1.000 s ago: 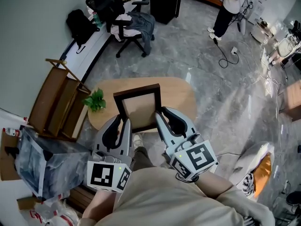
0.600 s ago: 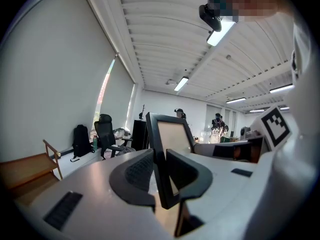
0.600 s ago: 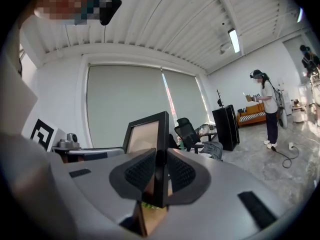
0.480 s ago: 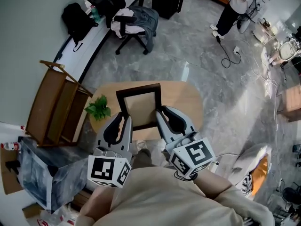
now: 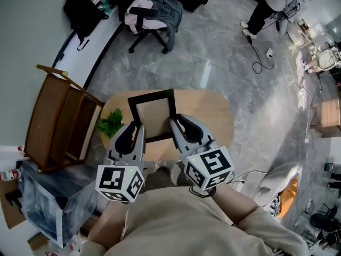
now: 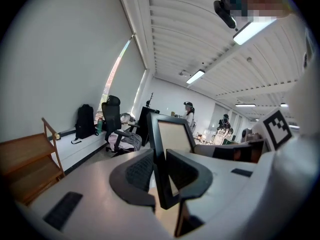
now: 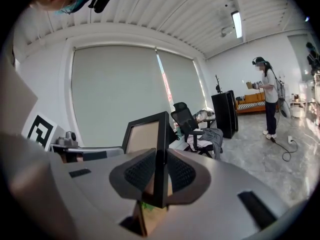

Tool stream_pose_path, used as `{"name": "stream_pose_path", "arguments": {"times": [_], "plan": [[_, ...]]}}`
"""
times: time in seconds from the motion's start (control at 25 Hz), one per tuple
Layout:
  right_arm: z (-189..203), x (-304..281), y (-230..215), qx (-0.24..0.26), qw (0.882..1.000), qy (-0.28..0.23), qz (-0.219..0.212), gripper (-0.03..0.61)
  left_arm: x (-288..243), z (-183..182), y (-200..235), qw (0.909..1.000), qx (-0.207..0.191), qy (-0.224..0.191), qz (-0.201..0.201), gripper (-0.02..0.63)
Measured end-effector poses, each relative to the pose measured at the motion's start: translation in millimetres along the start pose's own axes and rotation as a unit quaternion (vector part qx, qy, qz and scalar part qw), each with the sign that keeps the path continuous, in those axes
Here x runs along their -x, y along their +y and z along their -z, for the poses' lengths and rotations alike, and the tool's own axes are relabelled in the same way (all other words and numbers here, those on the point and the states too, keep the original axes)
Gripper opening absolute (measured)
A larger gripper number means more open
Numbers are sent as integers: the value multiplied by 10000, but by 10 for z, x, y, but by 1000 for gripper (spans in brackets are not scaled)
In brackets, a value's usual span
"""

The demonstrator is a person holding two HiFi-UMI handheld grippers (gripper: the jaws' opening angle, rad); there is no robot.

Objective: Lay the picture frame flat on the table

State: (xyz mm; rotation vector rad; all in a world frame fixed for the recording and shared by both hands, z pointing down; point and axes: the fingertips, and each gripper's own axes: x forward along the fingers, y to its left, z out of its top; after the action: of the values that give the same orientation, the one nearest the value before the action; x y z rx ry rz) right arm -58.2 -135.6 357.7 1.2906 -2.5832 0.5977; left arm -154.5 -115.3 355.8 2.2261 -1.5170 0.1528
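Note:
The picture frame point(image 5: 151, 116) has a dark border and a beige middle; it is held up over the round wooden table point(image 5: 210, 116). My left gripper point(image 5: 137, 127) is shut on the frame's left side rail point(image 6: 157, 154). My right gripper point(image 5: 173, 120) is shut on its right side rail point(image 7: 161, 149). In both gripper views the frame rises upright between the jaws, its beige panel point(image 7: 142, 136) facing across. The frame's lower edge is hidden behind the grippers in the head view.
A small green plant point(image 5: 112, 122) stands at the table's left edge, close to my left gripper. A wooden rack point(image 5: 58, 119) stands left of the table. An office chair point(image 5: 152, 15) with clothes is farther off, and a person point(image 5: 266, 7) stands at the far right.
Both grippers keep their hold on the frame. The frame and grippers have shifted slightly up and left in the head view as the camera moved.

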Motion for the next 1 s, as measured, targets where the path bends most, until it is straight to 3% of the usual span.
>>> {"name": "stream_pose_path", "arguments": {"times": [0.12, 0.28, 0.56, 0.72, 1.0], "plan": [[105, -280, -87, -25, 9997, 234, -49, 52, -182, 95, 198, 9997, 160, 145, -65, 75], [285, -694, -252, -103, 9982, 581, -66, 52, -498, 266, 501, 9968, 709, 335, -171, 72], [735, -1330, -677, -450, 9915, 1216, -131, 52, -1123, 678, 878, 9929, 788, 785, -428, 72], [1124, -1674, -1007, -823, 9828, 1649, -108, 52, -1567, 1051, 1078, 9884, 850, 1198, -383, 72], [1780, -2214, -1447, -1034, 9717, 2122, -50, 52, -2171, 1698, 1422, 9799, 1089, 1596, -498, 72]]}}
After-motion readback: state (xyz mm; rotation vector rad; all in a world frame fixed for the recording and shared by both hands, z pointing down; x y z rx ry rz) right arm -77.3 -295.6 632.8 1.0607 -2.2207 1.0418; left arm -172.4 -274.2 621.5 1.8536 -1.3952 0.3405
